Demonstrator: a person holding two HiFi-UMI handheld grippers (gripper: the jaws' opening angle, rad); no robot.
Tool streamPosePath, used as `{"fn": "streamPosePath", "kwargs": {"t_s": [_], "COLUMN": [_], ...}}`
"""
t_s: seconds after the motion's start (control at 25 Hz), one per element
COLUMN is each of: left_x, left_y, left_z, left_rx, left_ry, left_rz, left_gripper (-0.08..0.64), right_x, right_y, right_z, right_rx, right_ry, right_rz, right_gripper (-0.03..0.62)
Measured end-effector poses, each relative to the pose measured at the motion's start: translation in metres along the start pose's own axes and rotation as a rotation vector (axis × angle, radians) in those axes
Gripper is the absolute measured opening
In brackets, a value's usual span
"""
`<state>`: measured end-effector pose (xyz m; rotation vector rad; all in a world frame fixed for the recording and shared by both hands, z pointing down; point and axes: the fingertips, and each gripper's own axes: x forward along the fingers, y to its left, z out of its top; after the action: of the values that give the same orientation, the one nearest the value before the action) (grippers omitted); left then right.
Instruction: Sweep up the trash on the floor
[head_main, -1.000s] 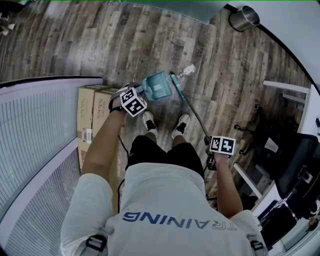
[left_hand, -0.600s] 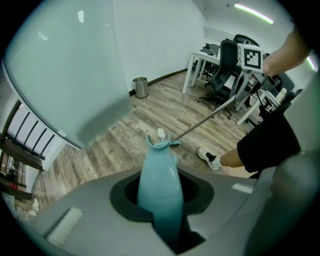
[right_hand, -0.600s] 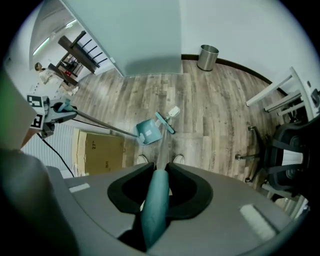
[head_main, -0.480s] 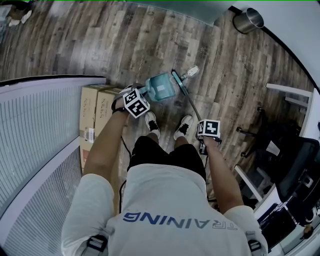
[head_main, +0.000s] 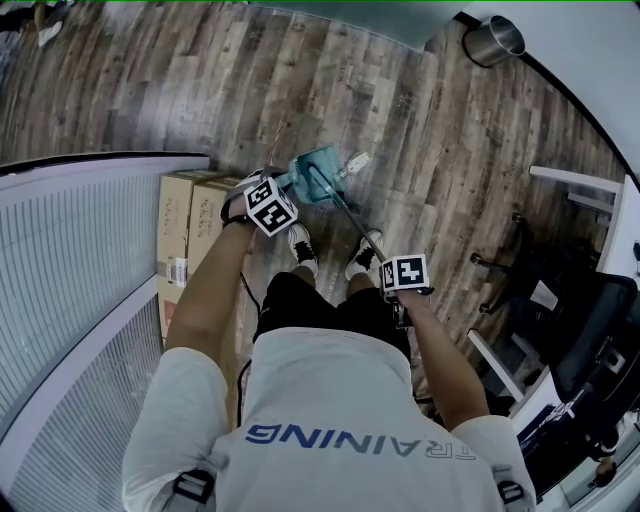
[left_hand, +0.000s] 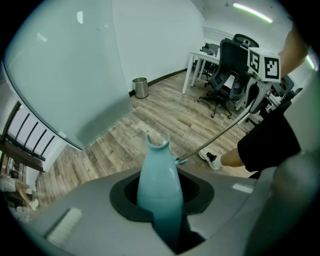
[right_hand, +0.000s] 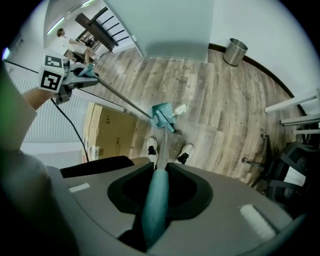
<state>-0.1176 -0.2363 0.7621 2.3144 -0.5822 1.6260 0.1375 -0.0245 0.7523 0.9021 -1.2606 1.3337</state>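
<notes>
A teal dustpan (head_main: 312, 165) stands on the wood floor ahead of the person's shoes (head_main: 298, 248). My left gripper (head_main: 281, 192) is shut on its teal handle (left_hand: 158, 186). My right gripper (head_main: 402, 291) is shut on the teal grip (right_hand: 156, 200) of the broom, whose thin pole (head_main: 350, 220) slants up to the broom head (head_main: 322, 188) at the pan's mouth. A crumpled white piece of trash (head_main: 356, 160) lies just right of the pan. In the right gripper view the pan (right_hand: 161, 110), the trash (right_hand: 180, 108) and the left gripper (right_hand: 75, 80) all show.
Two cardboard boxes (head_main: 190, 235) stand against a white ribbed panel (head_main: 70, 270) on the left. A metal bin (head_main: 490, 38) sits at the far right wall. A black office chair (head_main: 590, 320) and a white desk (head_main: 575, 175) crowd the right side.
My right gripper has moved left and nearer the person, swinging the broom head left against the dustpan. The white trash has slid left toward the pan. The left gripper has stayed put.
</notes>
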Motion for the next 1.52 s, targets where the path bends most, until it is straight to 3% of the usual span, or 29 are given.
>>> {"fn": "streamPosePath", "kwargs": {"t_s": [0.16,0.44,0.56,0.76,0.88,1.0,1.2,1.32,1.52], "left_x": [0.0,-0.001,-0.001,0.0,-0.001,-0.001,0.0,-0.001,-0.001], "left_y": [0.0,-0.001,-0.001,-0.001,-0.002,-0.001,-0.003,-0.006,-0.005], "left_z": [0.001,0.001,0.001,0.0,0.0,0.0,0.001,0.001,0.001], "left_rx": [-0.002,-0.002,-0.003,-0.002,0.0,0.003,-0.001,0.001,0.003], "left_ry": [0.001,0.001,0.0,0.0,-0.001,0.0,0.002,0.0,0.003], "left_rz": [-0.003,-0.002,-0.003,-0.005,-0.002,0.002,0.0,0.005,0.009], "left_gripper": [0.092,0.092,0.092,0.092,0.092,0.092,0.092,0.092,0.092], "right_x": [-0.001,-0.015,-0.031,-0.058,-0.065,-0.058,-0.032,-0.012,0.004], "right_y": [0.019,0.014,-0.002,-0.048,-0.083,-0.116,-0.153,-0.152,-0.115], "right_z": [-0.006,-0.008,-0.01,0.0,0.012,0.028,0.036,0.029,0.014], "right_rx": [-0.056,-0.044,0.029,0.253,0.344,0.388,0.415,0.433,0.37], "right_ry": [0.012,-0.02,-0.049,-0.152,-0.217,-0.254,-0.219,-0.169,-0.151], "right_rz": [0.018,0.02,0.062,0.137,0.09,-0.009,-0.16,-0.163,-0.173], "right_gripper": [0.106,0.107,0.107,0.107,0.107,0.107,0.107,0.106,0.106]}}
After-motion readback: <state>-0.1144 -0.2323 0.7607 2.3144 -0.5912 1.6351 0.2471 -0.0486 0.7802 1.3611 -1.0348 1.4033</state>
